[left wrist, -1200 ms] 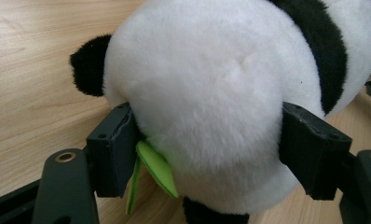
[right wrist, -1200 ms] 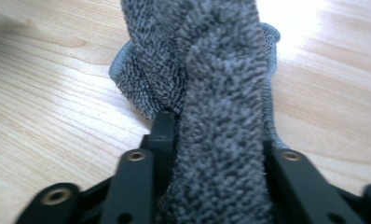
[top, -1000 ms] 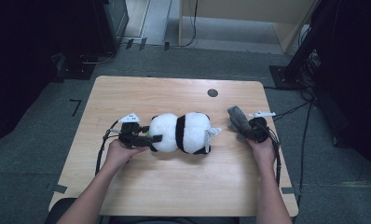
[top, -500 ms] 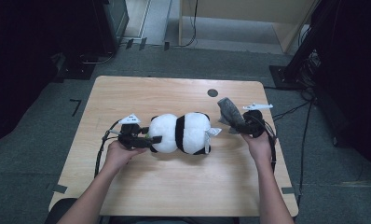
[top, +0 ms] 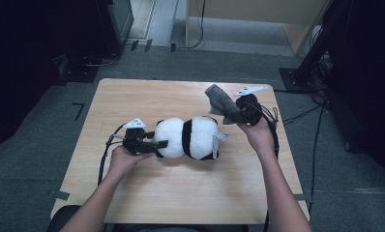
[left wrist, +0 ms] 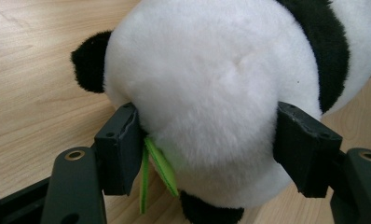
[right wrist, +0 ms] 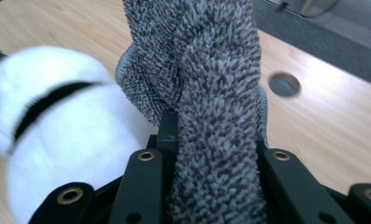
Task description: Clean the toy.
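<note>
Both pads of the left tool (left wrist: 204, 154) squeeze the panda's head (left wrist: 207, 84).

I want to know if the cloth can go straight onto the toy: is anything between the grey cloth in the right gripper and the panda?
Nothing visible. The grey cloth, clamped in the right gripper, hangs above the table just beyond the panda, with open air between.

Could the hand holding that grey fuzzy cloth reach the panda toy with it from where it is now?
Probably yes. The right gripper, shut on the grey cloth, hangs just beyond the panda's black-and-white end, with nothing between them; the left gripper holds the other end.
</note>
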